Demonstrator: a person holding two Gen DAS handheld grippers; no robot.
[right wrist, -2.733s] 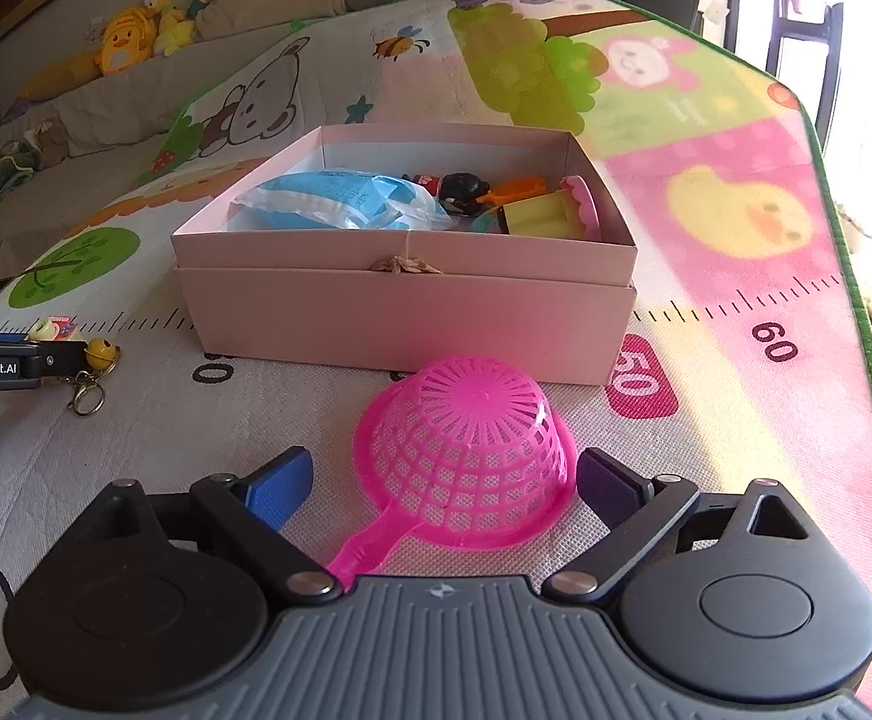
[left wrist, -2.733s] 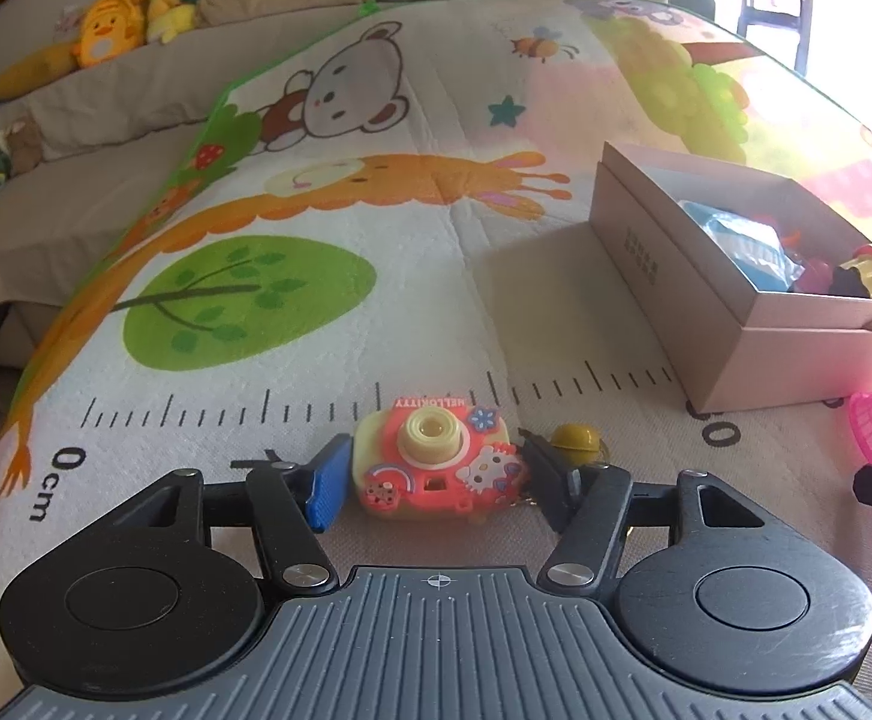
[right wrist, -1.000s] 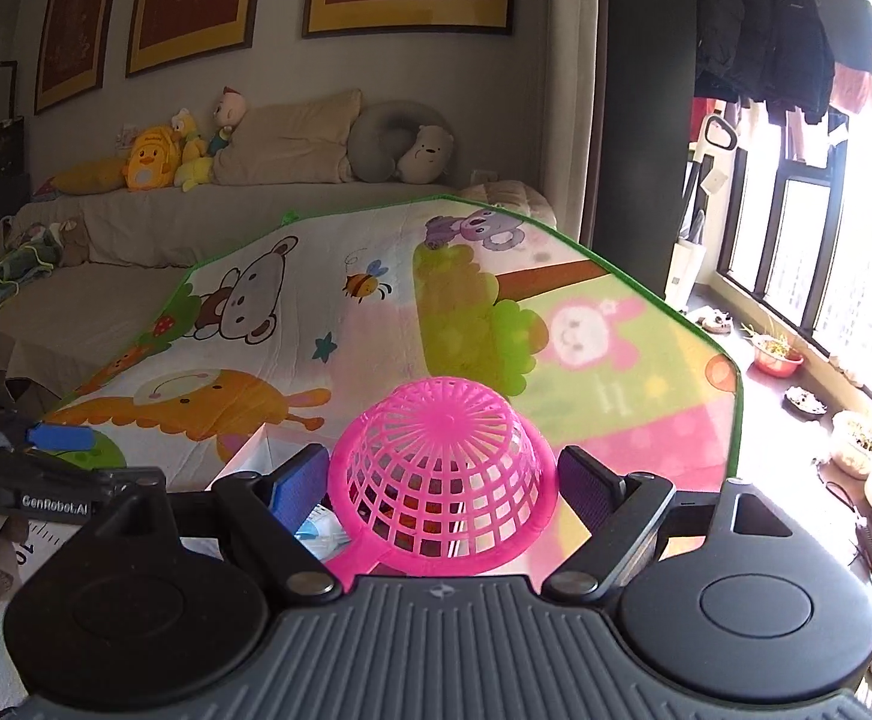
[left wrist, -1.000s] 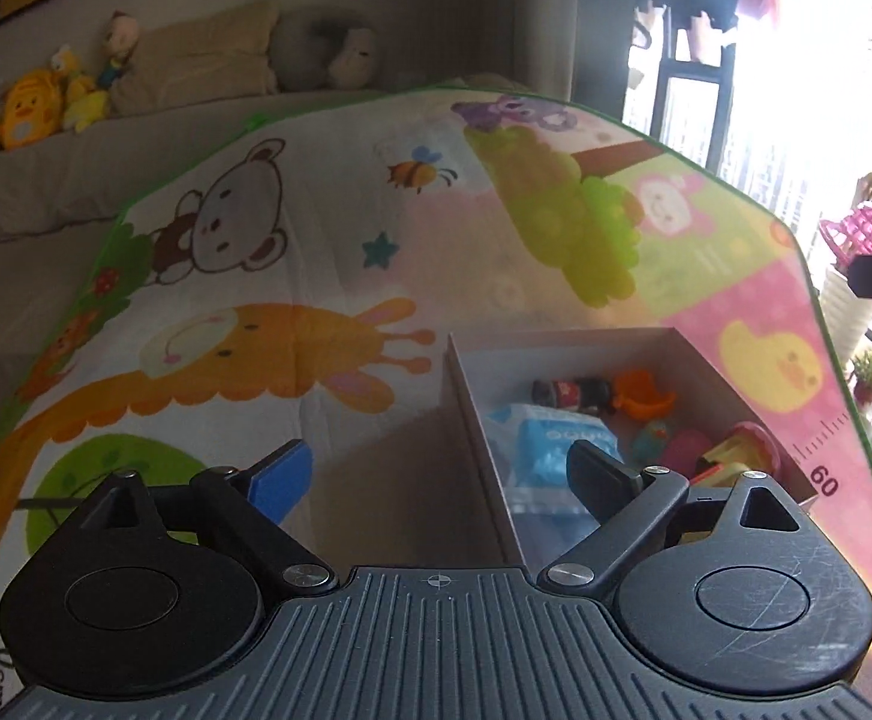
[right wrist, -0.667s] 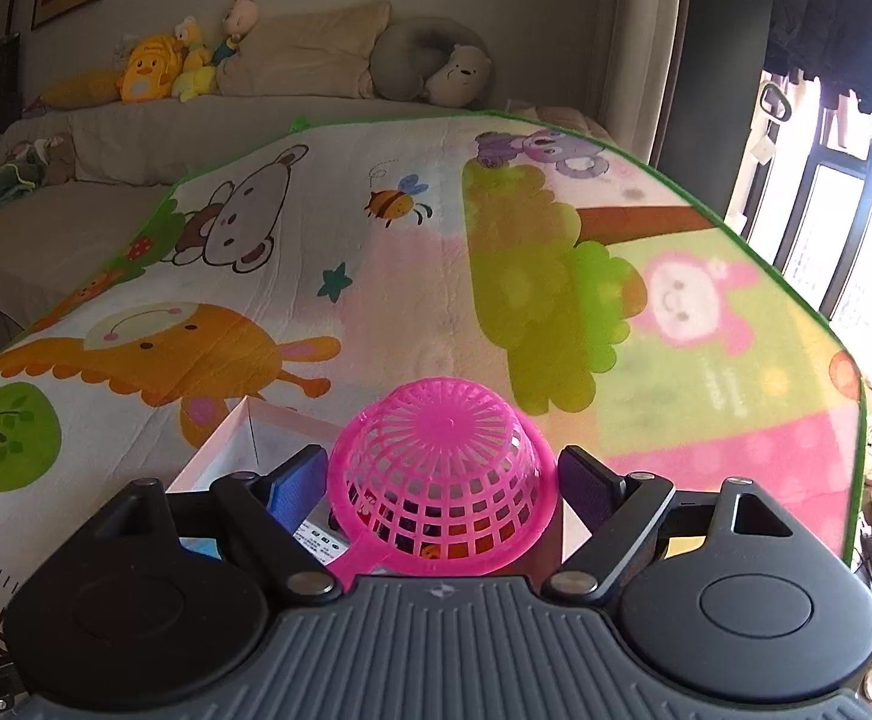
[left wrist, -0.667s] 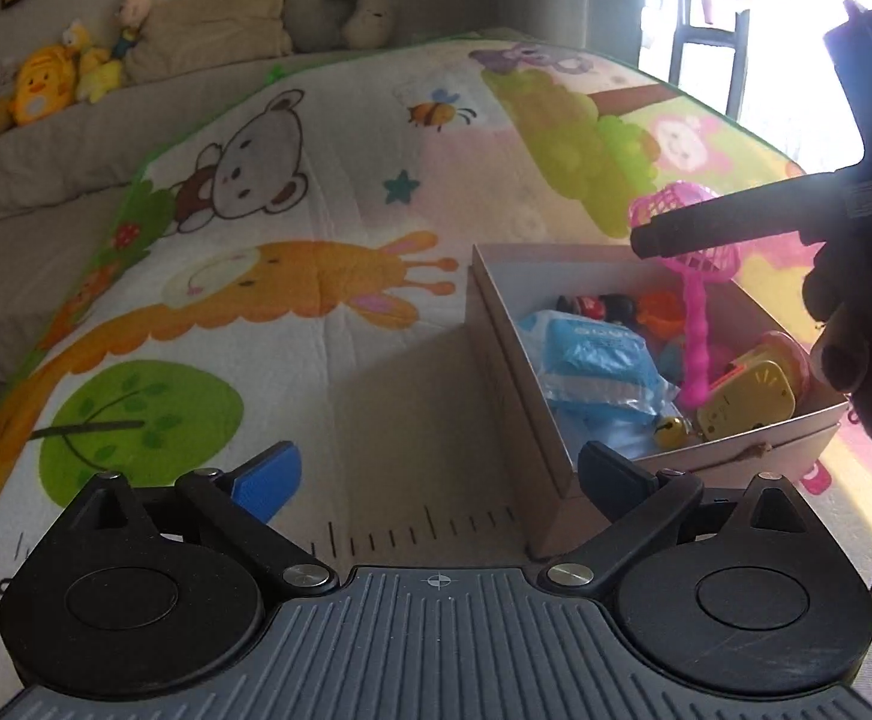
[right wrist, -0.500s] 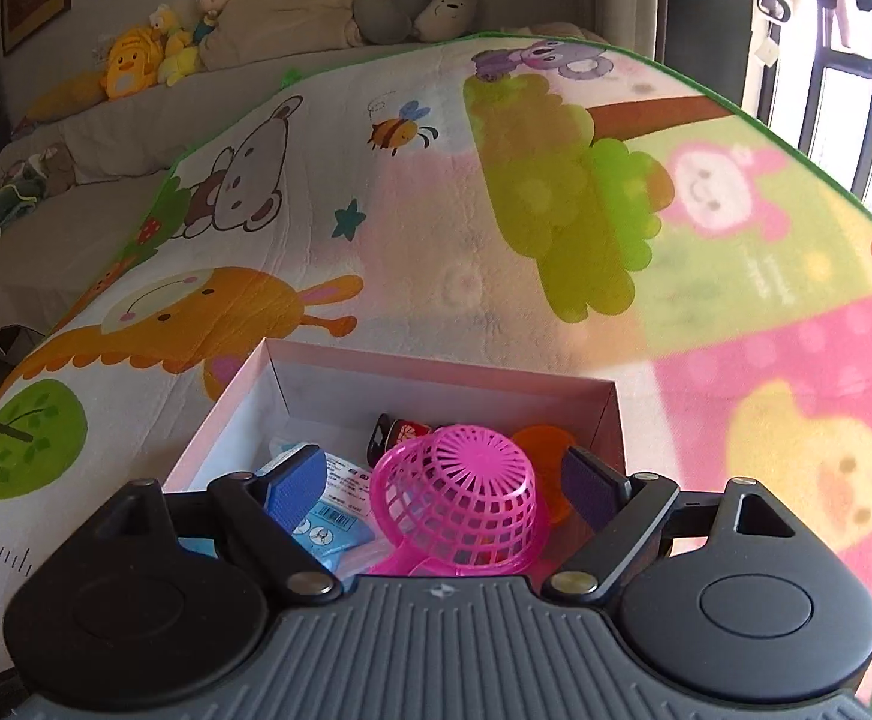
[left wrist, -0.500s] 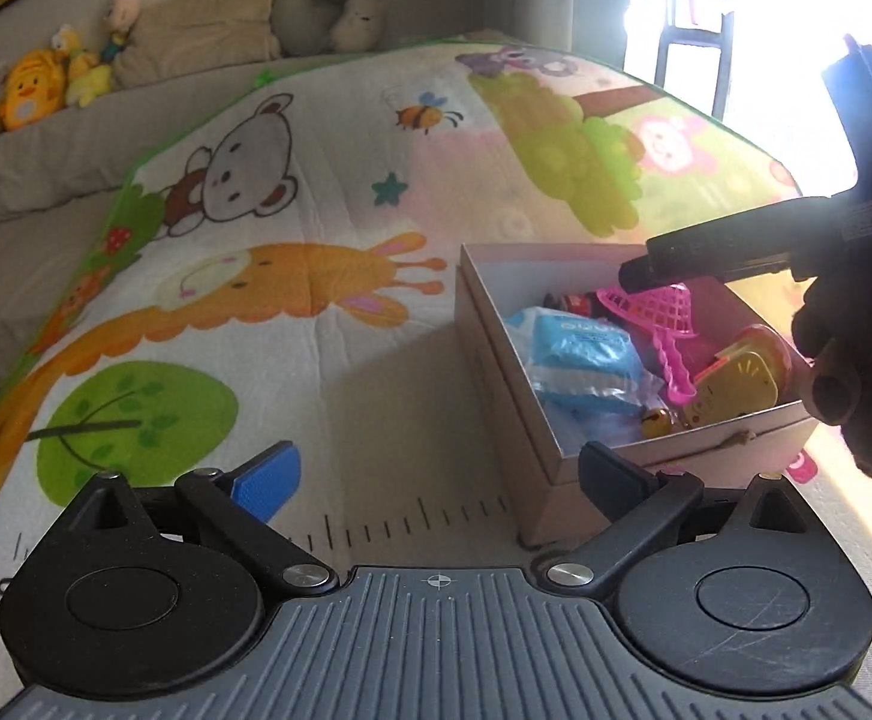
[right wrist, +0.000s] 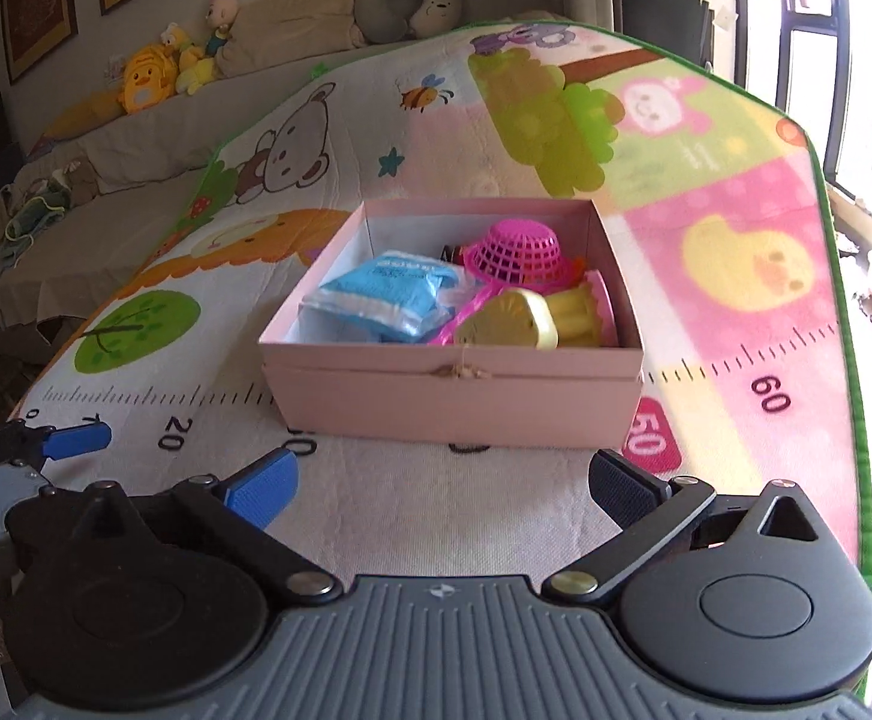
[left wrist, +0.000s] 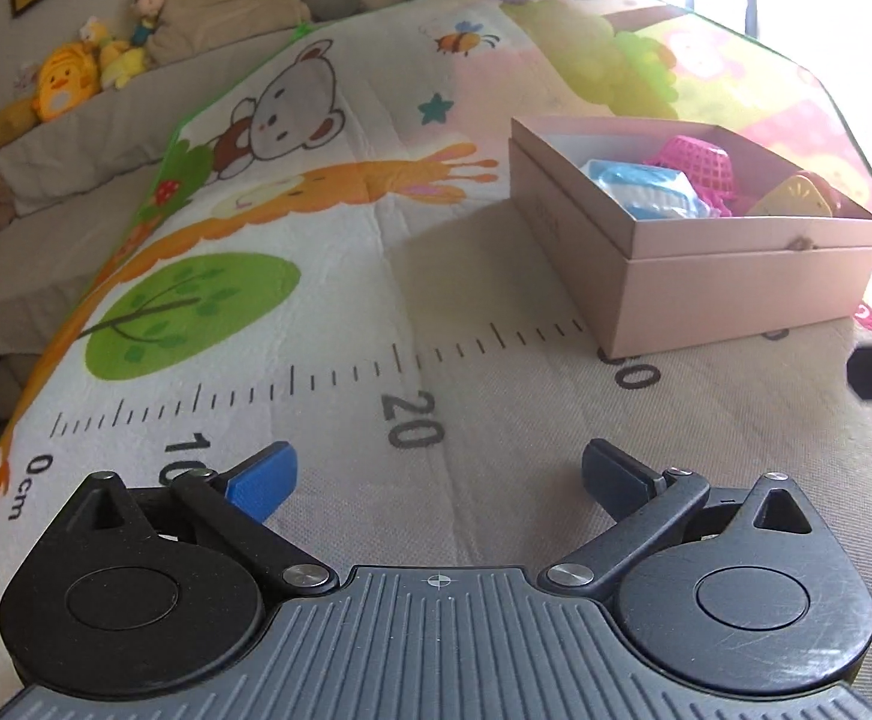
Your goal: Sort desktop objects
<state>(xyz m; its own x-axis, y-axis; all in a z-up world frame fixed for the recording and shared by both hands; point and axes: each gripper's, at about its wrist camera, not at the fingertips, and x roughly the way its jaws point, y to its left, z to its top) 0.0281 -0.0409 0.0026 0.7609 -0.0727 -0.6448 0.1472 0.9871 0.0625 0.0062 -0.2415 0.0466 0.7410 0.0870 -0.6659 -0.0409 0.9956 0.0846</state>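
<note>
**Both grippers empty, toys in box**

Left gripper (left wrist: 436,474) and right gripper (right wrist: 442,483) opening, jaws wide, nothing between them. Pink box (right wrist: 454,405) frame centre on play mat (right wrist: 736,192); pink strainer (right wrist: 517,252) upside down at its back, blue packet (right wrist: 385,294) left.

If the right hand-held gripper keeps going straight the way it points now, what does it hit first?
Probably the mat just short of the pink box. The right hand-held gripper angles downward, jaws opening with nothing between them. A shallower line would meet the box's near wall; depth is unclear.
</note>
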